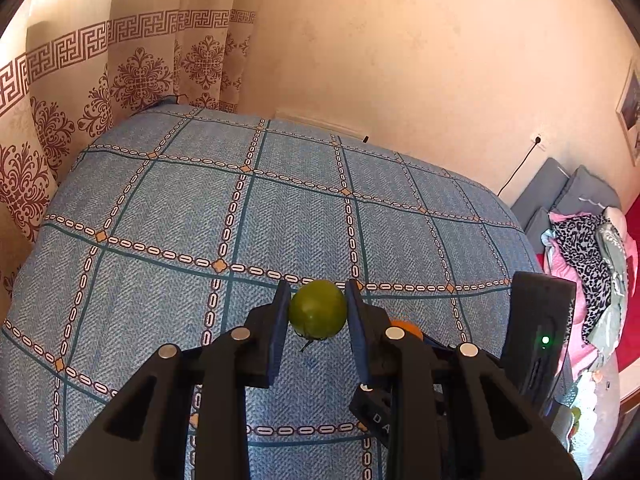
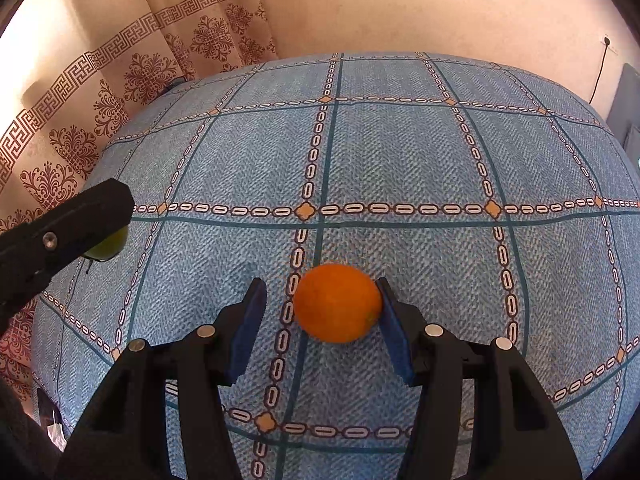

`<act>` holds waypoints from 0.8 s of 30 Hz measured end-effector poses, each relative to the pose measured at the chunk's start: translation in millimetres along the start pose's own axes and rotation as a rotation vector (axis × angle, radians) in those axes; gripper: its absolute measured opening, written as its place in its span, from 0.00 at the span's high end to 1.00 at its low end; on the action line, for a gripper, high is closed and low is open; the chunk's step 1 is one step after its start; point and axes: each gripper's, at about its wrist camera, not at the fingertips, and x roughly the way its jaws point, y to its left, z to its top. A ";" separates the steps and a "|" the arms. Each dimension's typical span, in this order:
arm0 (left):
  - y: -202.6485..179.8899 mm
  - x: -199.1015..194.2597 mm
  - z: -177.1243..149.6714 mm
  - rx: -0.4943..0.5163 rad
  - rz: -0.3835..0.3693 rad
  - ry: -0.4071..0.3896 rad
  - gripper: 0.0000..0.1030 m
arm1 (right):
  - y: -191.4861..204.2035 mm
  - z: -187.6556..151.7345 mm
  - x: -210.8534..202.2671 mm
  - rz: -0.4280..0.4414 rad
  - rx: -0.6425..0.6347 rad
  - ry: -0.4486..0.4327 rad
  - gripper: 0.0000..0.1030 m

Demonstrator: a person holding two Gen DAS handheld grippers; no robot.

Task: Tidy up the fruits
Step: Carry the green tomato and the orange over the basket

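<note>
The left gripper (image 1: 318,310) has its 2 blue-padded fingers (image 1: 279,320) pressed on either side of the round green fruit (image 1: 318,308), clamping it just above the blue checked bedspread (image 1: 200,220). The right gripper (image 2: 322,316) is spread apart around the round orange fruit (image 2: 338,303), which lies on the bedspread: the right-side finger (image 2: 394,332) touches it, while the left-side finger stands clear with a gap. In the right wrist view the green fruit shows at far left, well apart from the orange. Count: 1 green fruit, 1 orange fruit, 2 grippers.
</note>
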 end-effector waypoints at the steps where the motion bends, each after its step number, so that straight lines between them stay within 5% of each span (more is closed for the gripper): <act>1: -0.5 0.0 -0.1 0.003 -0.001 0.000 0.73 | 0.5 -0.7 -0.2 -0.009 -0.005 -0.004 0.47; 4: -2.6 -0.1 -1.2 0.008 -0.001 0.001 0.73 | 0.5 -3.3 -1.5 -0.055 -0.022 -0.012 0.60; 13: -14.8 -5.2 -3.0 0.040 -0.033 -0.003 0.73 | -15.2 -16.8 -23.3 -0.076 0.014 -0.024 0.60; 24: -43.7 -9.3 -11.7 0.070 -0.216 0.054 0.73 | -58.0 -44.2 -83.9 -0.098 0.098 -0.072 0.60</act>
